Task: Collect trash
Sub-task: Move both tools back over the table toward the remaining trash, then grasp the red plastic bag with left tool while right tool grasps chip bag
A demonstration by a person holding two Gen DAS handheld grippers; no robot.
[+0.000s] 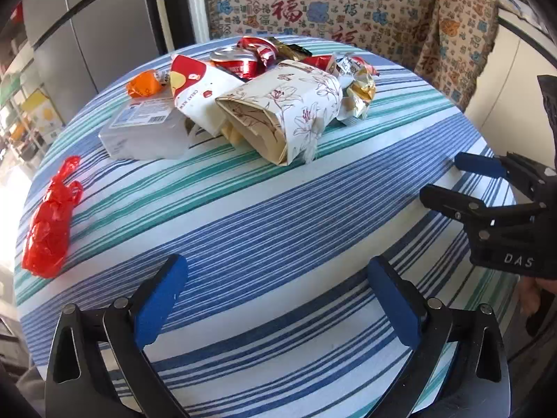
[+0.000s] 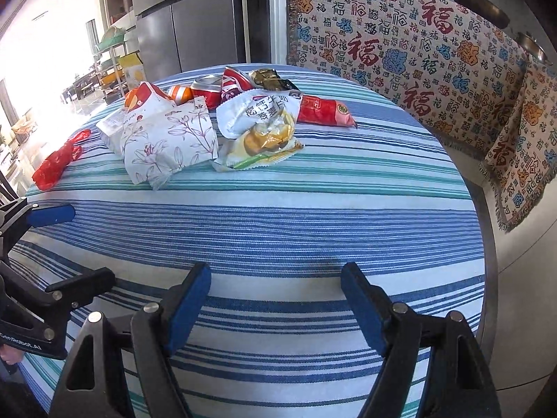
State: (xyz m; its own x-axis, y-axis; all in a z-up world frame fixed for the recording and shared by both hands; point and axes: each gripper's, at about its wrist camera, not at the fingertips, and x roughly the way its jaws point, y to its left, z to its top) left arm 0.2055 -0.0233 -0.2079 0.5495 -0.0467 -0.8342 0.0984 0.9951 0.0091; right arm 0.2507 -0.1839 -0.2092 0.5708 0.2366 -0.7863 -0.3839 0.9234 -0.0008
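Trash is piled at the far side of a round table with a striped cloth [image 1: 278,216]: a floral paper bag [image 1: 289,111] [image 2: 167,139], a crushed red can [image 1: 236,61] [image 2: 207,90], a clear plastic box [image 1: 146,132], snack wrappers [image 2: 261,125] and an orange wrapper [image 1: 144,83]. A red plastic bag [image 1: 48,223] [image 2: 59,160] lies apart at the left edge. My left gripper [image 1: 278,271] hovers open over bare cloth near the front, nothing between its blue pads. My right gripper [image 2: 276,278] is likewise open and empty, to the right of the left one [image 1: 449,181].
A patterned blanket [image 2: 417,52] covers a bench behind and right of the table. A grey refrigerator [image 2: 195,17] stands behind at the left, with shelves beside it. The table's edge [image 2: 487,244] curves close on the right.
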